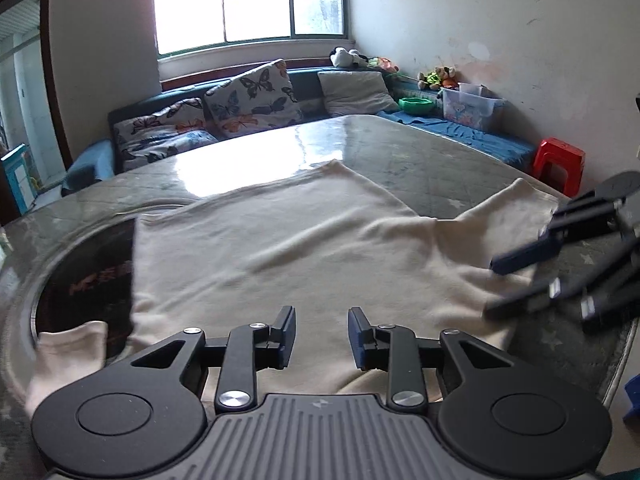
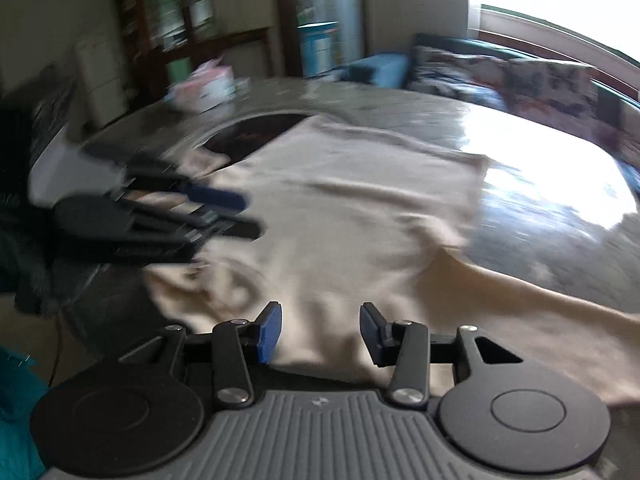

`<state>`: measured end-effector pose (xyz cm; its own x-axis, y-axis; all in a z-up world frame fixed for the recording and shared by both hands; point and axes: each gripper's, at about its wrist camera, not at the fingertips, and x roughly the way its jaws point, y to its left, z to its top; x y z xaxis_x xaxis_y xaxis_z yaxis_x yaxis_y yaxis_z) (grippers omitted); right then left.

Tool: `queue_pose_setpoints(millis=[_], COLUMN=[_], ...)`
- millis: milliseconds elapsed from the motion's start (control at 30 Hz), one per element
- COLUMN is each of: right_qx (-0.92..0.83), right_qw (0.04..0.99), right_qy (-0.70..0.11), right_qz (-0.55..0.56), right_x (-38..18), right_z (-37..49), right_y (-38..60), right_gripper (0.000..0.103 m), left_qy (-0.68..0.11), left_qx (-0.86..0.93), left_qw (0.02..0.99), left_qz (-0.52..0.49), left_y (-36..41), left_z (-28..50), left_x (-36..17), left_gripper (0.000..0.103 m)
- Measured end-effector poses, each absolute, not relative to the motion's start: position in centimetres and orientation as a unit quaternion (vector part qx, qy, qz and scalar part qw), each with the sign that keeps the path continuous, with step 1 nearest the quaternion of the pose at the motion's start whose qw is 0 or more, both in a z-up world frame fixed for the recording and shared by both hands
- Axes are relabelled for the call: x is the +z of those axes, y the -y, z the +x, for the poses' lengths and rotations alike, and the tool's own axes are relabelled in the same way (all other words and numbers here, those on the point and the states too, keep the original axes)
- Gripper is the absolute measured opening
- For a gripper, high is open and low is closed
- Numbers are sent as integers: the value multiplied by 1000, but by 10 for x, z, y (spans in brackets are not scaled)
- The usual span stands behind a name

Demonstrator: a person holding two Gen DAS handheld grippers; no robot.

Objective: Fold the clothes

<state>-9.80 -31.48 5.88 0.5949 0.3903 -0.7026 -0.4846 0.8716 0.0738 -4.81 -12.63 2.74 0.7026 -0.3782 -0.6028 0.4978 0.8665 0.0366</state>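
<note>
A cream T-shirt lies spread flat on a glossy grey table, its hem toward the window and one sleeve reaching right. My left gripper is open and empty, just above the shirt's near edge. My right gripper is open and empty over the shirt near its right sleeve; that view is blurred. Each gripper shows in the other's view: the right one at the right, the left one at the left.
A round dark inset sits in the table under the shirt's left side. A sofa with butterfly cushions runs under the window. A red stool stands at the right. A box rests on the table's far edge.
</note>
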Motion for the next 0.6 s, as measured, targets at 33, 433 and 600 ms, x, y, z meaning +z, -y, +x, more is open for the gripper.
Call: queue_pose_setpoints(millis=[33,433,600], right_qx=[227,10,-40], right_qw=[897,929,930], right_qy=[-376,-371,-364], right_qz=[-58,1,5], right_x=[59,32,29], right_z=[-96,-58,-56], right_y=[325,441,470], right_gripper=[44,45,46], left_qy=[-304,-321,-323], left_qx=[-242,-263,-262], left_qw=[916,904,903], left_qz=[98,104,104], left_y=[130,148,147], left_z=[-48,-63,-63], left_x=[26,12,12], left_gripper=[31,39,41])
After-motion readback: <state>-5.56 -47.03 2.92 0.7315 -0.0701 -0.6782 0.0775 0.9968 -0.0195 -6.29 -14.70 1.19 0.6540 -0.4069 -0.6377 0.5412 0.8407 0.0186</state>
